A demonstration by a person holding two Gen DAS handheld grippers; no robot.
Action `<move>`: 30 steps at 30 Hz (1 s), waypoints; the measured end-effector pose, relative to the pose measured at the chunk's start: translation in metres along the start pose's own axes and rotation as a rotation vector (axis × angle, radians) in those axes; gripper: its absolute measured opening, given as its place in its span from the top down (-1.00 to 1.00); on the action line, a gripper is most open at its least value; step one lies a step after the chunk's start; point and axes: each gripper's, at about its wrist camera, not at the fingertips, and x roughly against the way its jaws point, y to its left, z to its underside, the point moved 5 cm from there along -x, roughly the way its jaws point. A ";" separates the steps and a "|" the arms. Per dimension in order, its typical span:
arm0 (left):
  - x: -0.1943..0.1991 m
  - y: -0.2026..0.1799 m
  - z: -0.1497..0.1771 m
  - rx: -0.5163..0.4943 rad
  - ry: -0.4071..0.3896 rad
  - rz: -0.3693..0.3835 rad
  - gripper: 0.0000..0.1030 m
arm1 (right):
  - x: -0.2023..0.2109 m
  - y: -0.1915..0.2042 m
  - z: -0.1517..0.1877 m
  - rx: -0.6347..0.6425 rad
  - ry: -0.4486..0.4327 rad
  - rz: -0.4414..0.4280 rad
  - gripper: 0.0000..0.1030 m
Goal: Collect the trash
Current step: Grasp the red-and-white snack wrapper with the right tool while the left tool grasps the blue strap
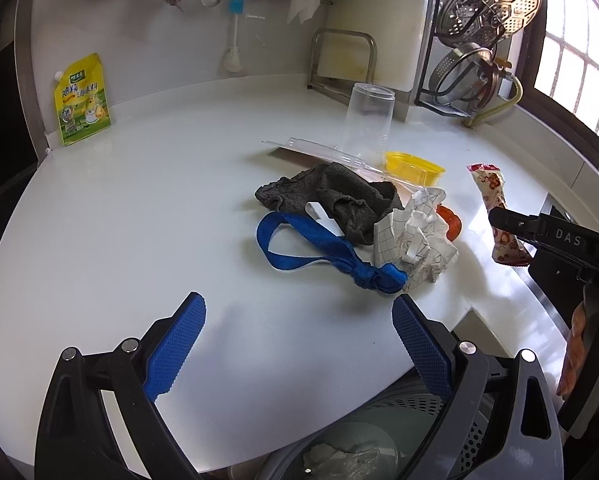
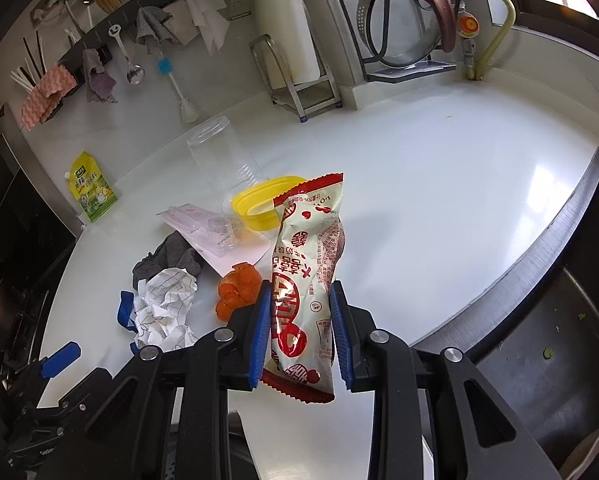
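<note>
My right gripper (image 2: 299, 308) is shut on a red-and-white snack wrapper (image 2: 311, 248), which stands up off the white counter (image 2: 439, 200); the same snack wrapper (image 1: 495, 204) shows at the right of the left wrist view. My left gripper (image 1: 299, 312) hangs open over the near counter with nothing between its blue pads. Ahead of it lie a blue knotted strap (image 1: 319, 252), a grey rag (image 1: 335, 196), crumpled gridded paper (image 1: 415, 240), an orange peel (image 1: 449, 222), a yellow lid (image 1: 415, 168) and a clear plastic cup (image 1: 367, 120) standing upside down.
A yellow seasoning pouch (image 1: 82, 100) leans on the back wall at left. A rack with pot lids (image 1: 483, 20) stands at the back right. A sink (image 2: 539, 340) lies right of the counter. A grey perforated bin (image 1: 379, 432) sits below the counter's front edge.
</note>
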 end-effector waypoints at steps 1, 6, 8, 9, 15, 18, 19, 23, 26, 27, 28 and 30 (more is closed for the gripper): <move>-0.002 0.001 -0.002 0.006 0.002 0.000 -0.80 | 0.000 0.000 0.000 -0.002 -0.002 -0.002 0.46; -0.007 0.006 -0.015 0.047 -0.014 -0.015 -0.80 | 0.003 0.005 -0.002 0.020 -0.016 -0.003 0.46; -0.013 0.005 -0.020 0.046 -0.014 -0.040 -0.80 | 0.004 0.006 -0.002 0.021 -0.018 -0.006 0.46; -0.017 0.005 -0.021 0.044 -0.009 -0.054 -0.80 | 0.004 0.005 -0.002 0.021 -0.018 -0.007 0.46; -0.035 -0.004 -0.023 0.035 0.017 -0.065 -0.80 | 0.005 0.003 -0.002 0.010 -0.016 -0.014 0.46; -0.042 -0.006 -0.022 0.032 0.034 -0.076 -0.80 | 0.006 0.004 -0.002 0.015 -0.017 -0.018 0.46; -0.043 -0.005 -0.022 0.035 0.036 -0.078 -0.80 | 0.006 0.004 -0.002 0.017 -0.017 -0.018 0.46; -0.047 -0.001 -0.020 0.046 0.043 -0.087 -0.71 | 0.005 0.005 -0.002 0.019 -0.013 -0.022 0.46; -0.046 -0.001 -0.019 0.049 0.042 -0.074 -0.47 | 0.005 0.005 -0.002 0.019 -0.012 -0.024 0.46; -0.045 -0.001 -0.018 0.047 0.042 -0.070 -0.42 | 0.005 0.005 -0.002 0.018 -0.012 -0.024 0.46; -0.044 -0.001 -0.017 0.047 0.041 -0.060 -0.29 | 0.005 0.005 -0.002 0.016 -0.011 -0.024 0.46; -0.042 -0.002 -0.014 0.043 0.040 -0.047 -0.10 | 0.005 0.005 -0.003 0.013 -0.009 -0.026 0.46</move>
